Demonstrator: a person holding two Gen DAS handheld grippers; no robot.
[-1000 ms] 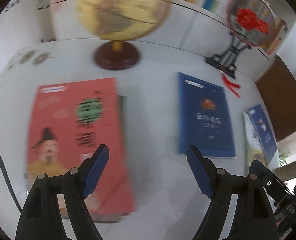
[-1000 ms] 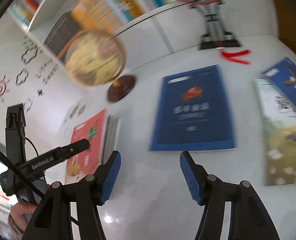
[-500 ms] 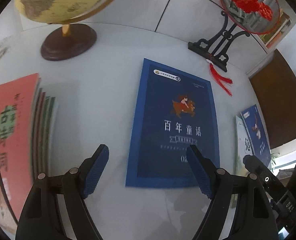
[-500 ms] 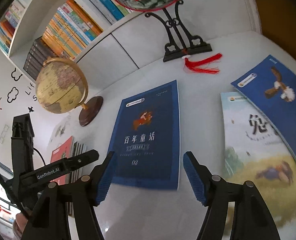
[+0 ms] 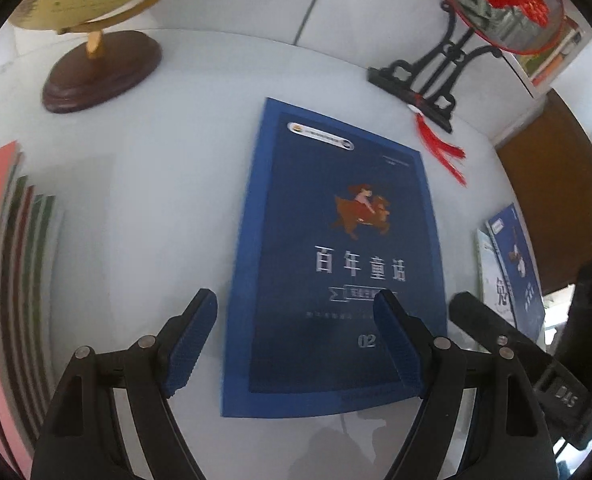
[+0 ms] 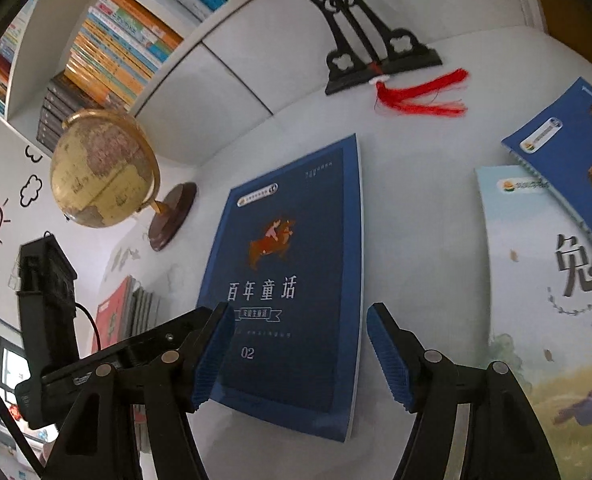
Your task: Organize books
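Your left gripper point(image 5: 296, 344) and right gripper point(image 6: 296, 354) hover over the dark blue book point(image 5: 336, 264), jaws released, grasping nothing.

A book point(image 5: 336, 256) lies flat mid-counter point(image 5: 155, 208). Behind it stand a globe point(image 5: 95, 40) to the left and an ornament stand point(image 5: 436, 80) to the right. A book stack point(image 5: 11, 260) lies left; two overlapping books point(image 6: 556, 240) lie right.

dark blue book point(image 5: 336, 256) | flat, cover up (numbered 02) | on white table point(image 5: 143, 208)
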